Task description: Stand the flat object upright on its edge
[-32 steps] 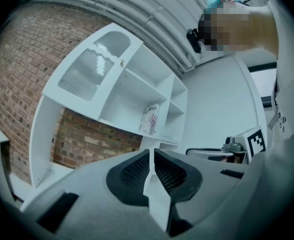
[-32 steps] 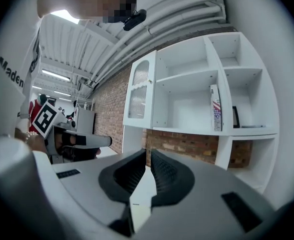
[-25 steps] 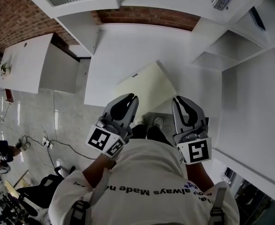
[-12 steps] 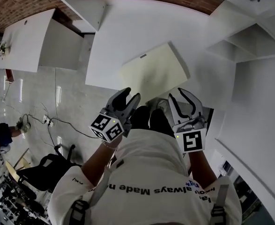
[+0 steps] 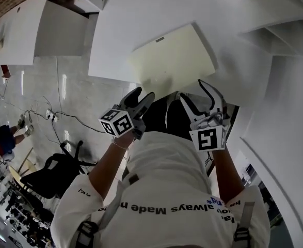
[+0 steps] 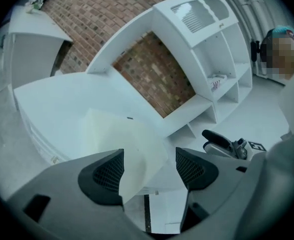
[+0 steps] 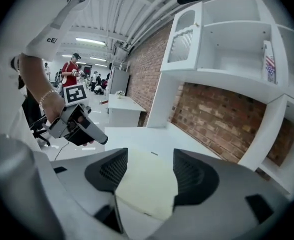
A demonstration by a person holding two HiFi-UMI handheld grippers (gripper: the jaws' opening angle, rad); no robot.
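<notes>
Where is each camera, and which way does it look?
Head view: person's head, steeply down on cream board, white table; shirt, arms, left claw, right claw show.
Left gripper view: on left claw, along its jaws toward board; right claw shows.
Right gripper view: on right claw, toward board, brick wall; left claw shows.
All share the board. Both claws' jaws have just been opening, board framed between them, ungripped.

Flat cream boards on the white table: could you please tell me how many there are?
1. The cream board lies flat on the white table, close to the table's near edge. Nothing suggests that another is hidden.
</notes>
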